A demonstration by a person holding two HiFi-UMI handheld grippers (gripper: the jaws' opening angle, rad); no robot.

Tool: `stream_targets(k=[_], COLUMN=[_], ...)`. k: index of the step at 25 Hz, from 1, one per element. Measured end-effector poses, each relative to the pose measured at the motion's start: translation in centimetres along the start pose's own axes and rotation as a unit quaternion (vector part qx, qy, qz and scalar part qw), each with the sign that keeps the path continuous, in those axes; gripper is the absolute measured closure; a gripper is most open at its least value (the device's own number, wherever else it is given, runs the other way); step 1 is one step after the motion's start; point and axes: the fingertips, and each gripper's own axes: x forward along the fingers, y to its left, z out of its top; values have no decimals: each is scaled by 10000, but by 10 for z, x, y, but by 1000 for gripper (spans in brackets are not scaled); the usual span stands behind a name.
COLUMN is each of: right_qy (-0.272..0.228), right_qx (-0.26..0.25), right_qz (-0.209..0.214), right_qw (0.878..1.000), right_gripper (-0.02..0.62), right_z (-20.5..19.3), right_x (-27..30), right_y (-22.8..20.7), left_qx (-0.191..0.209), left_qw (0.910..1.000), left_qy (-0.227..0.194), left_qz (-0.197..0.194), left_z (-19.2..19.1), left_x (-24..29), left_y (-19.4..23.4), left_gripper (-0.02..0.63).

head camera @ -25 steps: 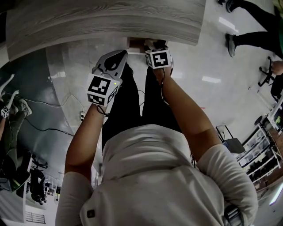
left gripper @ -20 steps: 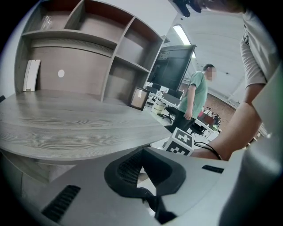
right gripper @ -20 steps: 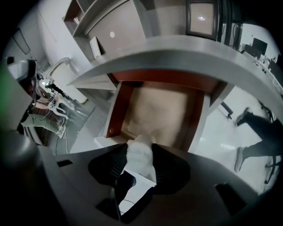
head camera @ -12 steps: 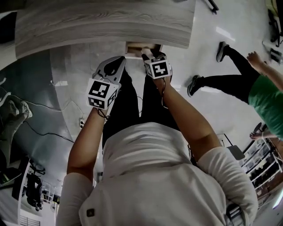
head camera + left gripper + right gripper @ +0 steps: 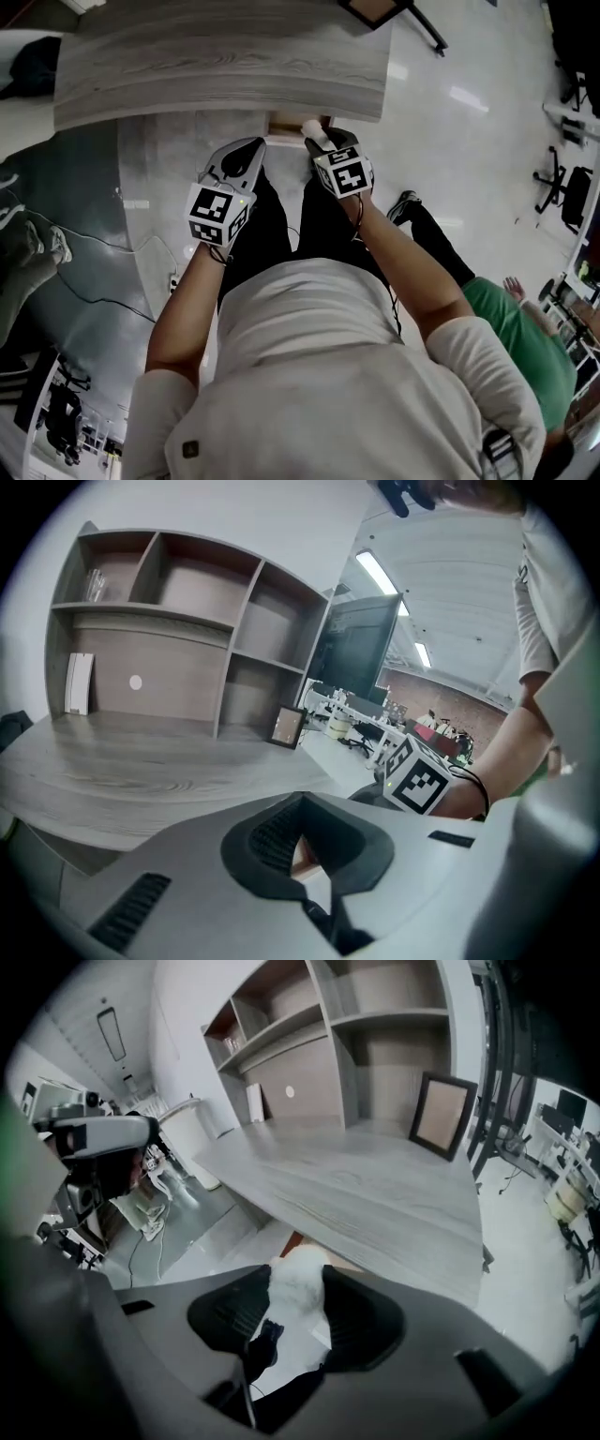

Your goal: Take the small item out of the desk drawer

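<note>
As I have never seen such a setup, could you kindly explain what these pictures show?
There is no robot: a person holds a two-jaw gripper in each hand. One picture looks steeply down from a camera on the person's head; the other two come from cameras riding on the grippers, looking along their jaws. The left gripper is shut and empty. The right gripper pinches a small white fluffy item by the open drawer under the grey wood desk. On the desk stand a shelf unit and a picture frame.
</note>
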Motion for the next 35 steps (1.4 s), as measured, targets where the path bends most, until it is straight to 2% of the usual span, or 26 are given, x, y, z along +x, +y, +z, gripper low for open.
stream_targets(k=[5, 14, 21, 32, 35], right_qy=[-364, -1255, -1914, -2724, -2951], right_qx=[-6, -522, -846, -1421, -1533], right_qz=[232, 486, 697, 810, 955], right_qw=[9991, 9895, 9754, 9482, 9382], right_gripper=[414, 414, 414, 412, 411], right_z=[32, 113, 162, 211, 220], right_x=[-35, -115, -169, -240, -258], right_y=[9, 31, 45, 57, 59], left_qx=[295, 371, 685, 742, 796], left_qw=[9992, 9969, 9918, 9819, 9781], left_qy=[-229, -636, -947, -1562, -1733], left_qz=[104, 288, 524, 770, 839], left_z=[29, 84, 124, 185, 200], left_x=[-15, -47, -79, -114, -119], left_y=[-7, -19, -25, -43, -52], left_gripper=[595, 595, 595, 595, 595])
